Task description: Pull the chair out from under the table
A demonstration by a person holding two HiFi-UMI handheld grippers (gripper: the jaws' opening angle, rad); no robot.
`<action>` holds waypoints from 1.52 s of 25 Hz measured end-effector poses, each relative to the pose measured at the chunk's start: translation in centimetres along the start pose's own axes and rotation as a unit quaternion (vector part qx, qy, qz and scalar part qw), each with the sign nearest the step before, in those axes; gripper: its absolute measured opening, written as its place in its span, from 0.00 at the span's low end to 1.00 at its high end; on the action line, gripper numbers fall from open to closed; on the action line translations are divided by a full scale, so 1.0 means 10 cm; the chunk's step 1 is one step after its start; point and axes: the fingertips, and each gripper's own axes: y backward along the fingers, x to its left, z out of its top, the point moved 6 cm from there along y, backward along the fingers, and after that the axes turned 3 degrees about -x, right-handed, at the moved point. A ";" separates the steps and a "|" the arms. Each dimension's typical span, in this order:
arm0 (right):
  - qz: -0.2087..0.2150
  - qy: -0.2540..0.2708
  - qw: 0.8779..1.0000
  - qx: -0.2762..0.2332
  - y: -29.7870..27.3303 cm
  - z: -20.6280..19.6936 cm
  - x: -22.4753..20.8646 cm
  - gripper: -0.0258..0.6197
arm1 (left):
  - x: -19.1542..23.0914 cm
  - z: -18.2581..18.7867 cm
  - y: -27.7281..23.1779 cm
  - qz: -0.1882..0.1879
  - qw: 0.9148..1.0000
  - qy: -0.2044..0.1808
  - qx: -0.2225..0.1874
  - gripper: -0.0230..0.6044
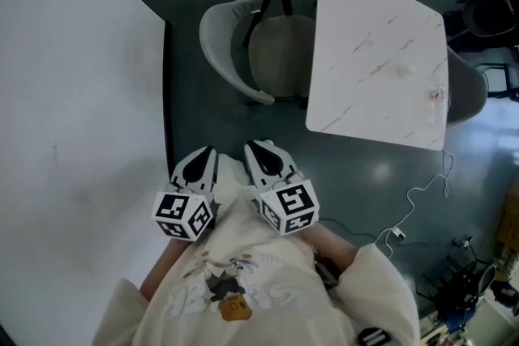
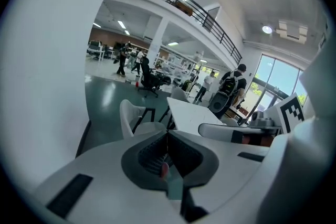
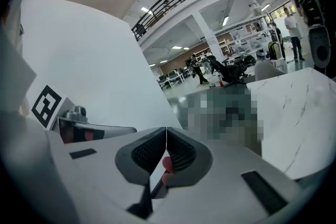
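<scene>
A light grey shell chair [image 1: 243, 49] with black legs stands partly tucked under the left side of a white marble-look square table [image 1: 381, 61]. The left gripper view shows the same chair [image 2: 134, 118] and table [image 2: 191, 118] ahead. My left gripper [image 1: 201, 156] and right gripper [image 1: 259, 148] are held side by side close to my chest, well short of the chair. Both are shut with nothing between the jaws. The right gripper view shows its shut jaws [image 3: 166, 132] and the table's edge [image 3: 299, 123] at right.
A large white board or tabletop [image 1: 73, 117] fills the left side, its dark edge [image 1: 168, 93] next to my left gripper. More grey chairs [image 1: 466, 93] sit behind the table. A white cable [image 1: 413, 198] lies on the dark floor at right. People stand in the distance [image 2: 231, 86].
</scene>
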 end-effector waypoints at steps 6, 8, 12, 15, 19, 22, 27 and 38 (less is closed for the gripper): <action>-0.018 0.016 0.999 0.029 -0.36 0.07 -0.27 0.06 | 0.31 0.18 -0.50 -0.009 0.999 0.009 0.033 0.05; -0.026 0.031 0.999 0.036 -0.53 0.08 -0.33 0.06 | 0.47 0.20 -0.67 -0.011 0.999 0.018 0.040 0.05; -0.054 0.034 0.997 0.044 -0.96 -0.02 -0.50 0.06 | 0.86 0.17 -1.09 -0.023 0.998 0.025 0.059 0.05; -0.055 0.042 0.996 0.053 -1.23 -0.12 -0.51 0.07 | 1.13 0.12 -1.36 -0.034 0.997 0.038 0.064 0.05; -0.050 0.063 0.994 0.069 -1.60 -0.20 -0.48 0.17 | 1.49 0.05 -1.74 -0.041 0.996 0.042 0.064 0.05; -0.056 0.072 0.991 0.095 -1.80 -0.32 -0.51 0.19 | 1.67 -0.03 -1.93 -0.040 0.996 0.047 0.066 0.11; -0.066 0.055 0.993 0.087 -2.22 -0.44 -0.62 0.24 | 2.00 -0.15 -2.16 -0.040 0.994 0.078 0.067 0.30; -0.022 0.133 0.977 0.166 -2.85 -0.83 -1.00 0.38 | 2.38 -0.17 -2.75 -0.063 0.982 0.161 0.074 0.61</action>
